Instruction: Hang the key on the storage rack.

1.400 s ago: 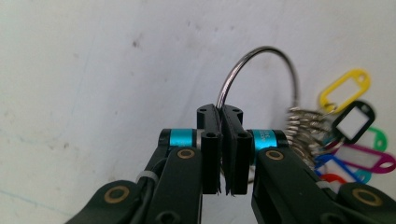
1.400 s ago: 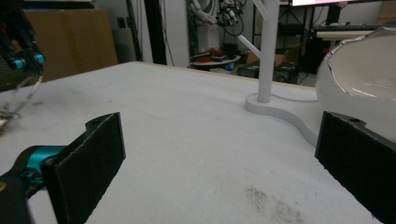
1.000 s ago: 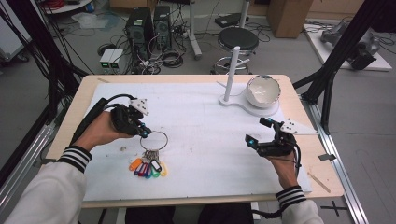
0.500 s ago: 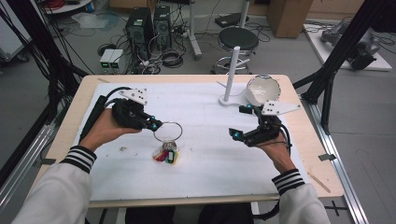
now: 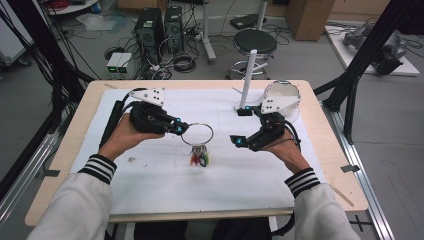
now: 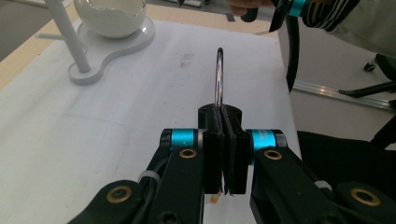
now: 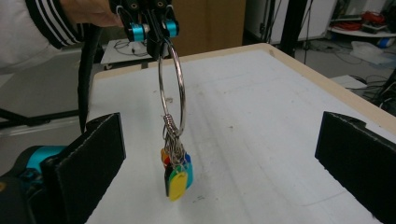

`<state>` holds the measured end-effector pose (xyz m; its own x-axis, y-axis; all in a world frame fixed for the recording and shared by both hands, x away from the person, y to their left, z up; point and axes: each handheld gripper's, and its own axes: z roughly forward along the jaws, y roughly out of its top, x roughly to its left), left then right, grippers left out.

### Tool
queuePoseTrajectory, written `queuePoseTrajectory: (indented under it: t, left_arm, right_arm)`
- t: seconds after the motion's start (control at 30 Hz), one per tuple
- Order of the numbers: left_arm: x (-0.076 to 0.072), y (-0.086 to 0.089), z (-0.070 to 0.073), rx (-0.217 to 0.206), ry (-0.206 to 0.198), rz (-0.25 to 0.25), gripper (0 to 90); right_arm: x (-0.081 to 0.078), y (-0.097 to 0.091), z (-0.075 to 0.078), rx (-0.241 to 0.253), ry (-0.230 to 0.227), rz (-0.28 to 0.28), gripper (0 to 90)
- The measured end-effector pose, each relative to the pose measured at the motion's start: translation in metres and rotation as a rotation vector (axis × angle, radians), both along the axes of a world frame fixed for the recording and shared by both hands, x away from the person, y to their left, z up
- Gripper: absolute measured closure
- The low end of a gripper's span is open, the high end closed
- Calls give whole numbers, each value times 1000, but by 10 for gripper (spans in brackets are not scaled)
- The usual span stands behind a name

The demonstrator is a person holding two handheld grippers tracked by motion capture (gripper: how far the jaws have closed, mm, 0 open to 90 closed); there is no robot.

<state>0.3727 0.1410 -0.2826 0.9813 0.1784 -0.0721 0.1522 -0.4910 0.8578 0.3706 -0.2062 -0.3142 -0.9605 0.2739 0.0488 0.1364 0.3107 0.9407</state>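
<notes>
A large metal key ring (image 5: 196,134) with a bunch of coloured tags (image 5: 200,159) hangs above the white mat. My left gripper (image 5: 179,129) is shut on the ring's left edge and holds it up. In the left gripper view the jaws (image 6: 223,140) pinch the ring (image 6: 219,79) edge-on. My right gripper (image 5: 240,126) stands open to the right of the ring, apart from it. In the right gripper view its wide pads (image 7: 91,163) flank the ring (image 7: 172,88) and the tags (image 7: 176,175), which hang farther off under the left gripper (image 7: 152,32).
A white stand with an upright post (image 5: 248,75) and a bowl (image 5: 282,92) sits at the far right of the mat (image 5: 165,195). A wooden table (image 5: 75,150) carries the mat. Beyond the far edge stand a stool (image 5: 256,42) and computer cases (image 5: 160,30).
The left gripper has lifted the key ring off the mat and carried it right; the tags now dangle. The right gripper has risen and moved left toward the ring.
</notes>
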Motion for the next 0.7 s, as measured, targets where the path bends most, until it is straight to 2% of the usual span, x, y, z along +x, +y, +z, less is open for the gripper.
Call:
queuePoseTrajectory:
  t: [0.2, 0.3, 0.37, 0.47, 0.57, 0.7]
  left_arm:
    - [0, -6, 0, -20, -2, -22, 874]
    - [-1, -7, 0, -26, -9, -32, 874]
    - [-1, -8, 0, -31, -11, -35, 874]
    - [-1, -10, 0, -31, -13, -45, 874]
    - [-2, -12, -1, -37, -9, -50, 873]
    - [-2, -14, -2, -33, -10, -58, 874]
  right_arm:
    - [3, 16, 2, -23, 5, 59, 19]
    - [4, 23, 3, -39, 7, 114, 72]
    - [5, 27, 3, -45, 1, 131, 138]
    - [6, 31, 3, -52, 27, 157, 198]
    - [7, 33, 2, -48, 25, 186, 275]
    - [5, 35, 2, -59, 33, 192, 366]
